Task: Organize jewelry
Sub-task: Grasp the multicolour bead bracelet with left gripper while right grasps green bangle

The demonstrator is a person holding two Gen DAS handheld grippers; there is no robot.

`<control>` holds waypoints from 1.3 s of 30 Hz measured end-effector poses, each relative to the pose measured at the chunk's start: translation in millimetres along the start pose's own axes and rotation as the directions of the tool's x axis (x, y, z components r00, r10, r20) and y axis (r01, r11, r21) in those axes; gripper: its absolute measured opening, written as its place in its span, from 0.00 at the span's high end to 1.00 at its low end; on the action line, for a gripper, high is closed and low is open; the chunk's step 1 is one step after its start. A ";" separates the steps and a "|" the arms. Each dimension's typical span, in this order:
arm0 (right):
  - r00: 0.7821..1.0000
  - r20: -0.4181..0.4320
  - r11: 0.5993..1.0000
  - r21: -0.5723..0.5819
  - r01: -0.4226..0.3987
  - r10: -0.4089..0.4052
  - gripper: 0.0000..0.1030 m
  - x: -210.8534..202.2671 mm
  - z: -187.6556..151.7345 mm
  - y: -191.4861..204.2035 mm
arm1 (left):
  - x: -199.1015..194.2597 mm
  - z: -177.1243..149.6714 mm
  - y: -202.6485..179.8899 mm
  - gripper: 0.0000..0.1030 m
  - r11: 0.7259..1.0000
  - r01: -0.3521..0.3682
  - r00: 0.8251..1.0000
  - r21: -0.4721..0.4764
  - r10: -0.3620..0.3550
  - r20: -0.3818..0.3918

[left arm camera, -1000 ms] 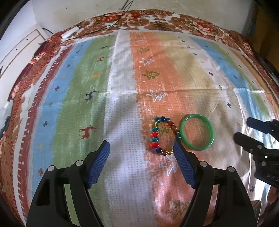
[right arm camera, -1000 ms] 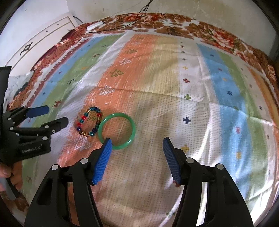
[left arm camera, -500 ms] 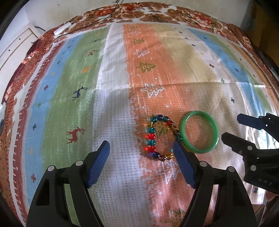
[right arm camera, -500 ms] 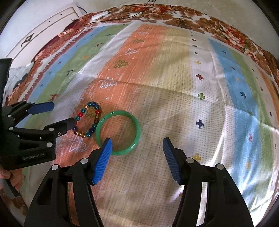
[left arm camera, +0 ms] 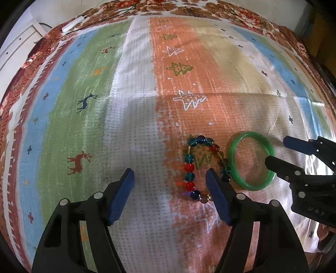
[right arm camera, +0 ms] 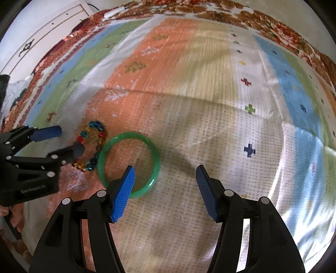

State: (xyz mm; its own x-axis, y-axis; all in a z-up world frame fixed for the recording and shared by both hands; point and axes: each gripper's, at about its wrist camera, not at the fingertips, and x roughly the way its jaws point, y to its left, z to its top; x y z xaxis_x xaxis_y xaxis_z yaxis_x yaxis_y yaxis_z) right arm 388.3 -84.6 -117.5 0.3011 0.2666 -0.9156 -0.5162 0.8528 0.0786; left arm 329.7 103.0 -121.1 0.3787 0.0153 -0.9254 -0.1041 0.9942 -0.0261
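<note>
A beaded bracelet [left arm camera: 190,168] of red, blue and amber beads lies on the striped cloth [left arm camera: 134,130], touching a green bangle [left arm camera: 234,166] to its right. My left gripper [left arm camera: 169,180] is open; its right finger reaches inside the bead ring, its left finger stands outside. In the right wrist view the bangle [right arm camera: 156,159] lies under my open right gripper [right arm camera: 164,176]; the left finger is over the bangle's inside, the right finger outside it. The beads [right arm camera: 92,145] lie to the left there, with the left gripper [right arm camera: 69,139] over them.
The cloth has a brown floral border [left arm camera: 226,10] at the far edge. A white cable piece [left arm camera: 72,23] lies at the far left. White furniture [right arm camera: 42,42] stands beyond the cloth's left side.
Both grippers have moved forward and down toward the jewelry. The left one now straddles the bead ring's left side, the right one the bangle's right side. Both stay open.
</note>
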 end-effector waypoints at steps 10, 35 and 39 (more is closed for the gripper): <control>1.000 -0.003 0.999 -0.021 0.027 -0.027 0.64 3.8 -0.7 -2.6 | 3.9 0.0 1.3 0.70 0.999 -0.031 0.999 0.019 0.030 0.013; 0.997 0.026 0.992 -0.097 0.076 -0.074 0.93 -25.7 -15.1 3.6 | -33.6 -4.8 -6.6 0.91 0.999 -0.011 0.997 0.046 0.008 0.078; 0.996 0.036 0.992 -0.098 0.081 -0.078 0.93 -31.5 -19.8 4.9 | -44.7 -5.6 -7.0 0.91 0.999 -0.001 0.995 0.034 -0.003 0.104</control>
State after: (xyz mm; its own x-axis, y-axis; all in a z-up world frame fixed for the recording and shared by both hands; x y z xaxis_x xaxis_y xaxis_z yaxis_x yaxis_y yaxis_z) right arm 360.4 -97.7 -96.1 0.3695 0.2153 -0.9039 -0.5661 0.8236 -0.0352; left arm 308.4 94.8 -81.6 0.4724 0.0235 -0.8811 -0.0732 0.9972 -0.0127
